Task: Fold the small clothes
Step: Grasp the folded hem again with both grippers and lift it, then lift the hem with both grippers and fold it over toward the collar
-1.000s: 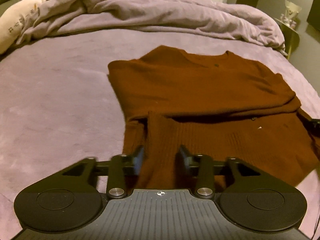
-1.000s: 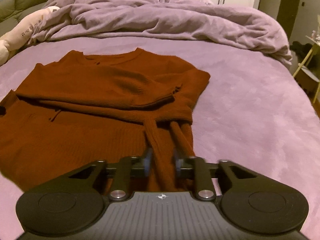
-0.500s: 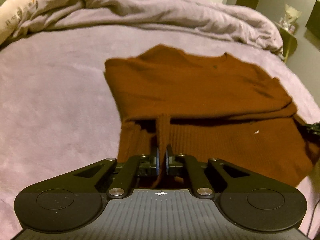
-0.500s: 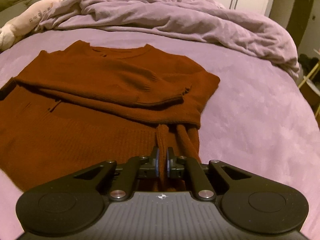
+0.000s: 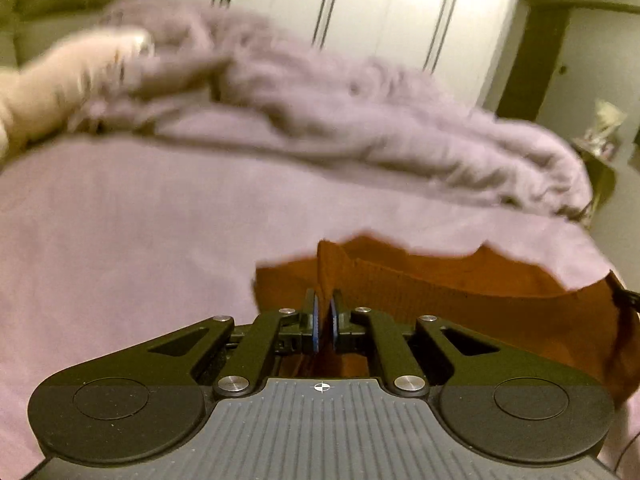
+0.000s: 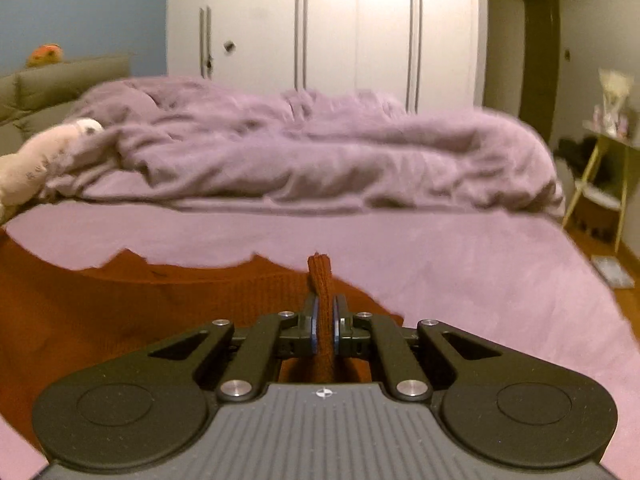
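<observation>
A rust-brown knit sweater [image 5: 460,292] lies on the purple bed; it also shows in the right wrist view [image 6: 120,304]. My left gripper [image 5: 324,308] is shut on the sweater's hem at its left corner, a pinched ridge of fabric standing up between the fingers. My right gripper [image 6: 325,312] is shut on the hem at the right corner, a ridge of knit poking up past the pads. Both hold the hem raised, so the hem fold hides most of the sweater behind it. The left wrist view is blurred.
A crumpled purple duvet [image 6: 320,160] lies across the far half of the bed [image 6: 460,264]. A cream plush toy [image 6: 36,164] lies at the far left. White wardrobe doors [image 6: 320,32] stand behind. A small side table [image 6: 604,184] stands at the right.
Both grippers closed on the sweater's hem, then lifted it and moved forward; the views tilted up and the sweater's body dropped low in frame.
</observation>
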